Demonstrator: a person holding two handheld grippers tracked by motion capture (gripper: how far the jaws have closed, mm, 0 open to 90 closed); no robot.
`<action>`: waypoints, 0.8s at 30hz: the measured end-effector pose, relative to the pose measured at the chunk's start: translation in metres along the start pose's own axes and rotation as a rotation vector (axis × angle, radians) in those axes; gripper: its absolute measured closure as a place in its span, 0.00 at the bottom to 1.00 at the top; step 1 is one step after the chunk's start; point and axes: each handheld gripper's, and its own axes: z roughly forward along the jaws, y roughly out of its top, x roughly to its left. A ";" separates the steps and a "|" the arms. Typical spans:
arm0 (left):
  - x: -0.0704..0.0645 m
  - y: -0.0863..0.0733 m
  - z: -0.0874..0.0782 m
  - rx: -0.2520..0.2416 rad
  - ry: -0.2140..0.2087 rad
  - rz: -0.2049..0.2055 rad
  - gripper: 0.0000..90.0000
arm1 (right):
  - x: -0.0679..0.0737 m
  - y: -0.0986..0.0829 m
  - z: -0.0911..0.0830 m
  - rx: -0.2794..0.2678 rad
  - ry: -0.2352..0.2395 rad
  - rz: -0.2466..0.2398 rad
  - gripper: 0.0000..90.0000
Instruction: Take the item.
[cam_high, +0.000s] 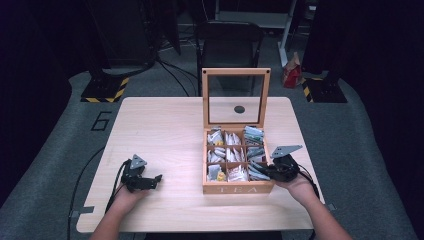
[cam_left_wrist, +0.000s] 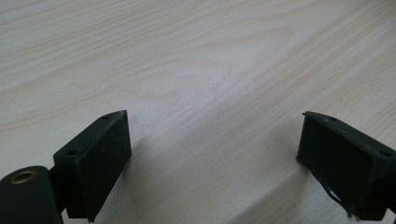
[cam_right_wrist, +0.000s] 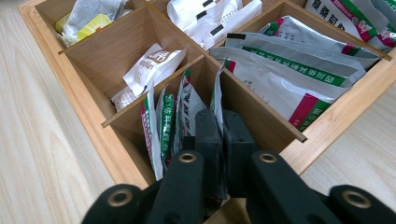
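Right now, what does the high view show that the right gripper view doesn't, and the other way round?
The high view alone takes in the box's raised glass lid, the left gripper resting apart on the table, and the chair behind. The right gripper view alone reveals the right gripper shut on a sachet in a corner compartment. Both show the wooden tea box with its sachet-filled compartments.

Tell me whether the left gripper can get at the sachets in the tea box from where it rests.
Probably yes. The left gripper rests open on bare table, the lid stands raised, but the right gripper already occupies the near right compartment.
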 end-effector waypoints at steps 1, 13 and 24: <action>0.000 0.000 0.000 0.000 0.001 0.000 0.10 | 0.001 0.000 0.000 0.006 0.004 -0.012 0.98; 0.000 0.000 0.000 0.000 0.002 0.000 0.10 | 0.002 0.000 -0.002 0.002 -0.001 -0.012 0.99; 0.000 0.000 0.000 0.000 -0.001 0.000 0.10 | 0.004 0.010 -0.015 -0.033 0.008 -0.024 1.00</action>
